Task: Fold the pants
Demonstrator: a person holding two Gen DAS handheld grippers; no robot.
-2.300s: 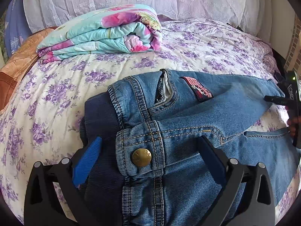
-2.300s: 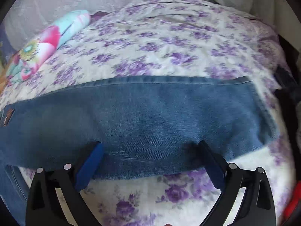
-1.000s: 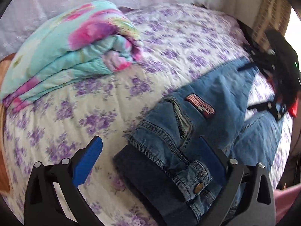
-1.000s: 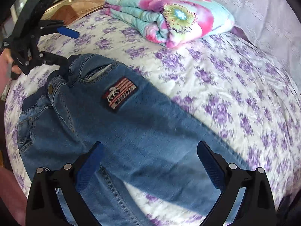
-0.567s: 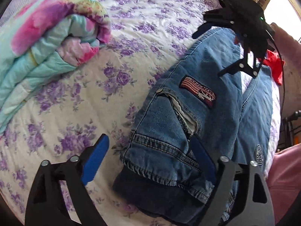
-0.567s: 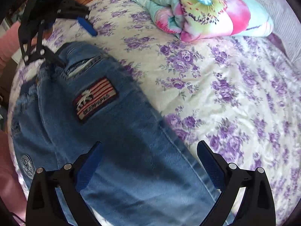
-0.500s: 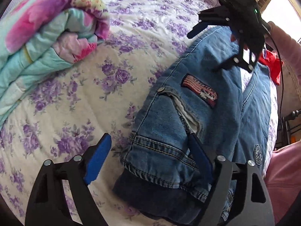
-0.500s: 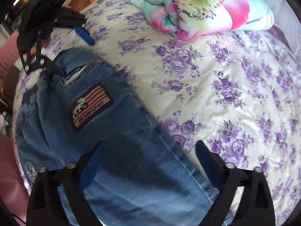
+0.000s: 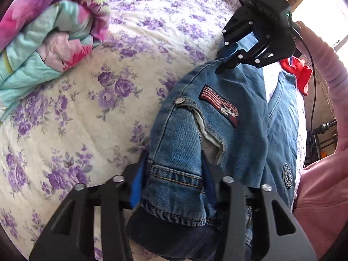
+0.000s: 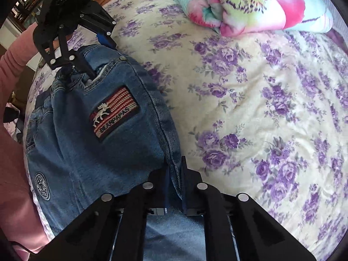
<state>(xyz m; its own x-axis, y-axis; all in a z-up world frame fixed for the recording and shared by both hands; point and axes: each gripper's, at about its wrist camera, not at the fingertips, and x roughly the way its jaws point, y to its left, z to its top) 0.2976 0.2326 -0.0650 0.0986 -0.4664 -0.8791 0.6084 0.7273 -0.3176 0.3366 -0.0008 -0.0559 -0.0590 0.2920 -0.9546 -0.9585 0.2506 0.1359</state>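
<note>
Pants: blue denim pants [image 9: 235, 134] lie on the bed [image 9: 91, 117], folded lengthwise with one leg on top of the other, near the bed's side edge where the person stands.
Long axis: it runs from the left gripper [image 9: 171, 180] at the waistband end straight out to the right gripper [image 9: 226, 58] further along the leg.
Markers: flag patch [image 10: 114, 111] faces up on the top layer; a round badge [image 9: 287, 172] shows on the lower layer toward the person's side; the pocket gapes, showing pale lining.
Left gripper: low at the waistband corner, jaws drawn in close on the denim there, one blue pad outside the seam, the other tucked at the pocket opening.
Right gripper [image 10: 174, 176]: reaching along the outer seam, jaws nearly together and pinching the seam edge of the top leg.
Arms: both pink sleeves [image 9: 322, 65] come in from the person's side of the bed, each gripper pointing toward the other along the pants.
Bedding: purple-flowered sheet under it all; a folded floral quilt [image 10: 250, 4] sits well apart, toward the far edge of the bed.
Extra: a red cloth [image 9: 298, 74] lies just past the pants at the bed's edge.
</note>
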